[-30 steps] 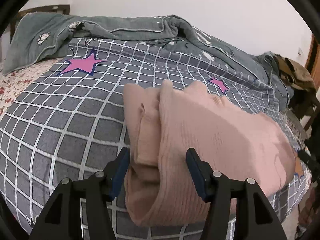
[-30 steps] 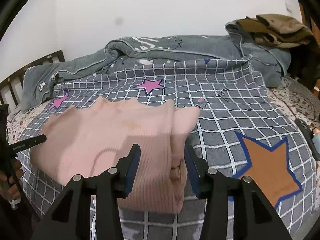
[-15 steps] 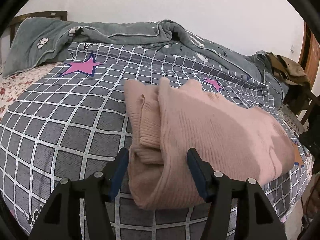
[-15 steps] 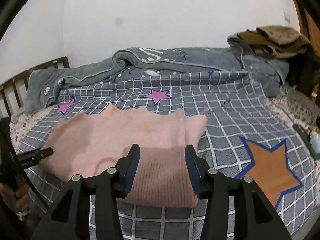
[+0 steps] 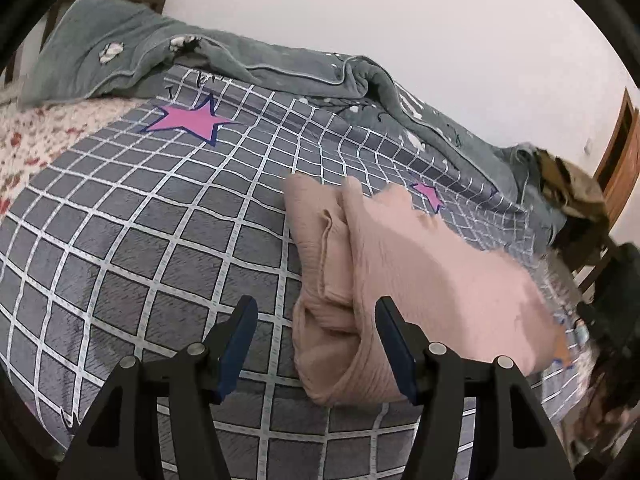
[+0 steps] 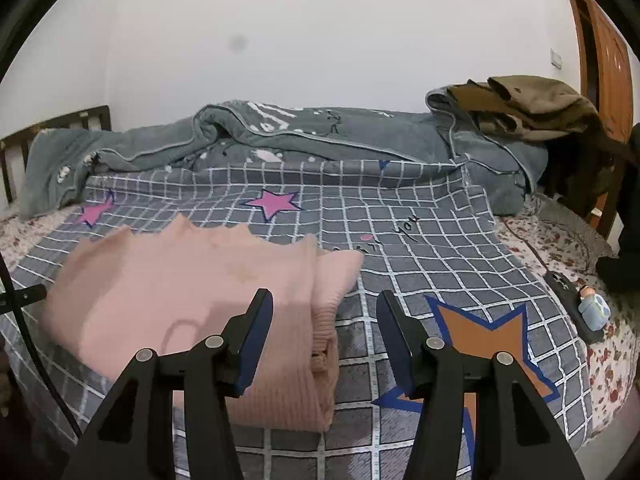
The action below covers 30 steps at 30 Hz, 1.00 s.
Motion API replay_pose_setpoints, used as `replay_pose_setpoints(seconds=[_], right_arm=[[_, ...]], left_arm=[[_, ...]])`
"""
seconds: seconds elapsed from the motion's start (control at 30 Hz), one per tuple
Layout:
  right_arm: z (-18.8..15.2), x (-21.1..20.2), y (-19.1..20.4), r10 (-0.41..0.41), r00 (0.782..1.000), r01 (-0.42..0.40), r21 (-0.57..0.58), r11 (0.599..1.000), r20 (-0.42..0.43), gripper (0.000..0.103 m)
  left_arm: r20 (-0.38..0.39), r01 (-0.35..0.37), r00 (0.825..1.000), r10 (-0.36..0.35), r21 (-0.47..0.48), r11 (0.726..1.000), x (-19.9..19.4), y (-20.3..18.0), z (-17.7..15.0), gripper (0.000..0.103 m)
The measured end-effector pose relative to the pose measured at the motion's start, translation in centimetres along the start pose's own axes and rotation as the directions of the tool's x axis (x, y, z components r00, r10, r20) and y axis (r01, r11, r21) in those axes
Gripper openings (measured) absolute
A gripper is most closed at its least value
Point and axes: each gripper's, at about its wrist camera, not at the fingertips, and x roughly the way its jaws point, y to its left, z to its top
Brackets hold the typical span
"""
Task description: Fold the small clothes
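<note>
A folded pink knit sweater lies on the grey checked blanket. My left gripper stands open over the sweater's near left corner. Its left finger is over bare blanket, and its right finger overlaps the knit. In the right wrist view the sweater fills the left half of the bed. My right gripper is at its folded right edge with the jaws opening. That ribbed edge lies between them and the pads do not press on it.
A bunched grey quilt runs along the wall at the back. A brown jacket is heaped at the far right. A small figurine and a dark flat device lie on the floral sheet. A wooden door stands to the right.
The left gripper slid left, so the sweater corner no longer fills its jaws. The right gripper's jaws widened off the folded edge and the sweater settled flat.
</note>
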Motion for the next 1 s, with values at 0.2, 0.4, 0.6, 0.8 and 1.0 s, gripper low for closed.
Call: replay_pose_setpoints(seconds=[0.2, 0.4, 0.6, 0.8, 1.0], right_arm=[[0.4, -0.1, 4.4, 0.098, 0.995, -0.096, -0.081, 0.992, 0.024, 0.053], [-0.6, 3.7, 9.2, 0.222, 0.973, -0.226, -0.077, 0.971, -0.058, 0.053], [-2.1, 8.3, 12.8, 0.237, 0.958, -0.244, -0.029, 0.969, -0.161, 0.053], [-1.6, 10.4, 14.3, 0.144, 0.978, -0.149, -0.022, 0.989, -0.153, 0.054], [-1.1, 11.3, 15.1, 0.066, 0.981, -0.075, -0.043, 0.996, -0.181, 0.053]], left_arm=[[-0.066, 0.062, 0.996, -0.063, -0.013, 0.998, 1.9, -0.8, 1.2, 0.06], [-0.154, 0.042, 0.987, -0.048, -0.041, 0.998, 5.4, -1.0, 1.9, 0.06], [-0.192, 0.027, 0.981, -0.037, -0.057, 0.998, 7.3, -0.9, 2.3, 0.062], [-0.221, 0.009, 0.975, -0.021, -0.058, 0.998, 8.2, -1.4, 3.1, 0.062], [-0.239, -0.005, 0.971, -0.017, -0.088, 0.996, 8.1, -1.7, 3.6, 0.036]])
